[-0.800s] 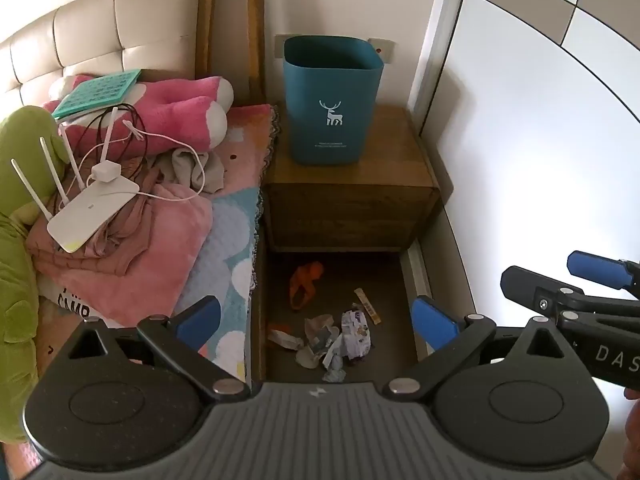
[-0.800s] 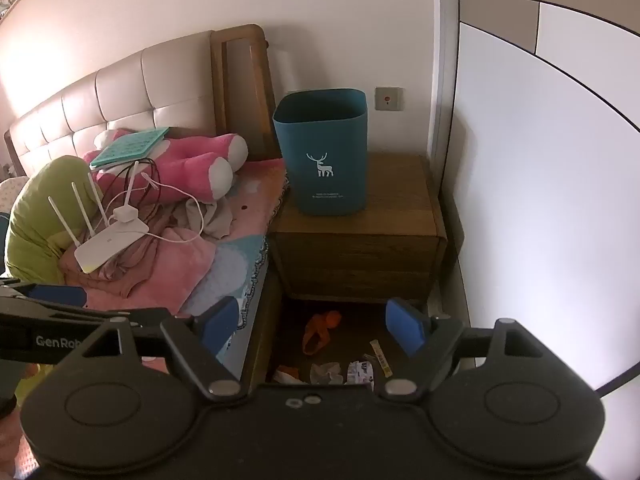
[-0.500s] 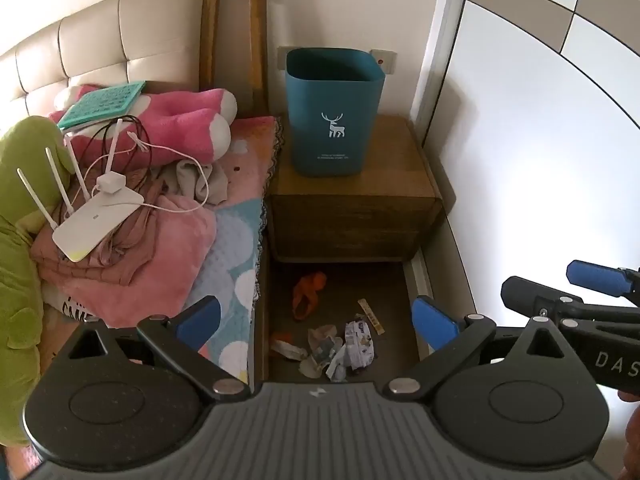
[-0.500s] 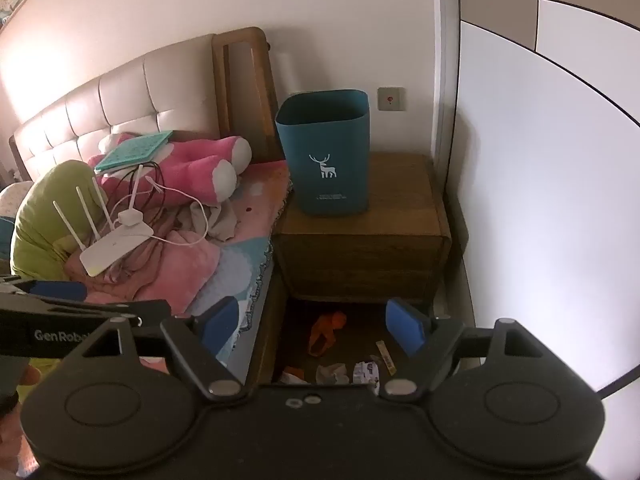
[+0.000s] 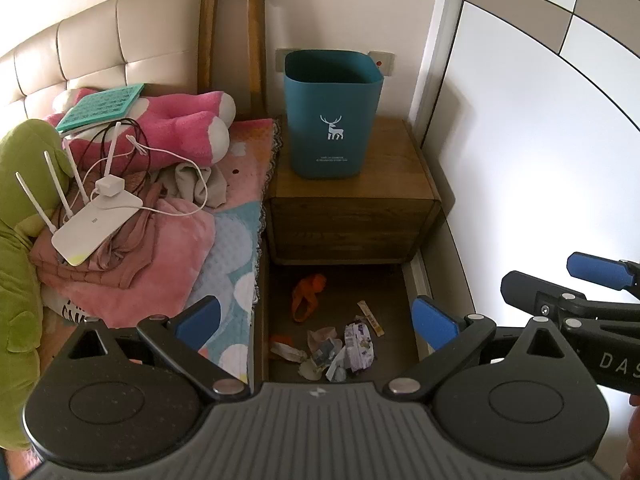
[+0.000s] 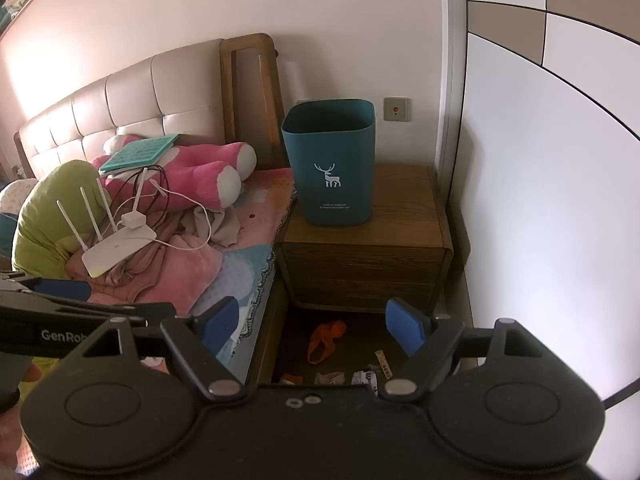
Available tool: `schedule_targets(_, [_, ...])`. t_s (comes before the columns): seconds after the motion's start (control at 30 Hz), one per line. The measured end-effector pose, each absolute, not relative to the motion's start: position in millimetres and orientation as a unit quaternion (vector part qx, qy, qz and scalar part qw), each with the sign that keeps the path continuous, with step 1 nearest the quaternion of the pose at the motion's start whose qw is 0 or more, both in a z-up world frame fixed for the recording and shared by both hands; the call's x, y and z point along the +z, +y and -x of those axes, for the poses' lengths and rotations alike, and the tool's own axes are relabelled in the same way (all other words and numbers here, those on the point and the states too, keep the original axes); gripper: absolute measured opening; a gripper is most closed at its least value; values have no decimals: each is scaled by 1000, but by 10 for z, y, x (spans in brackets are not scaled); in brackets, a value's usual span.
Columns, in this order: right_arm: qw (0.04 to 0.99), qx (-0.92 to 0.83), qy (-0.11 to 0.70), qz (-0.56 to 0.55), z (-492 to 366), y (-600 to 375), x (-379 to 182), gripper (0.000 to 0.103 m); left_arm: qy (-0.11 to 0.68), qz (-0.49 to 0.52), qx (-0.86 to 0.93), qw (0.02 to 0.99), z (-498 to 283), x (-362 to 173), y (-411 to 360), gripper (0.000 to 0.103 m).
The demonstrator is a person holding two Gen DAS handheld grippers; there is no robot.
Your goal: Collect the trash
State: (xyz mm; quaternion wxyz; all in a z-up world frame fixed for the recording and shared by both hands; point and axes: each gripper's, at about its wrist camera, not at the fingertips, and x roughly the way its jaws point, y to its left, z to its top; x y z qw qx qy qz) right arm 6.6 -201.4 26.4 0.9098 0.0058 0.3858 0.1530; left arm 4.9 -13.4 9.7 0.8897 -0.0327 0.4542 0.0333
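Both grippers, left and right, hang wide apart and empty above the trash on the floor near the nightstand, so we drop straight onto one wrapper, pinch its middle, then lift to the far bin.

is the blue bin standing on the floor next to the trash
No, the blue bin stands upright on top of the wooden nightstand, while the trash lies on the floor below it.
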Motion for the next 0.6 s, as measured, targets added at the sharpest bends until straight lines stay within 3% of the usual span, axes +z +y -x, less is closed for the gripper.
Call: schedule_targets(0.6, [911, 149, 385, -8, -115, -2029, 246, 81, 450, 33, 30, 892, -62, 137, -91, 103])
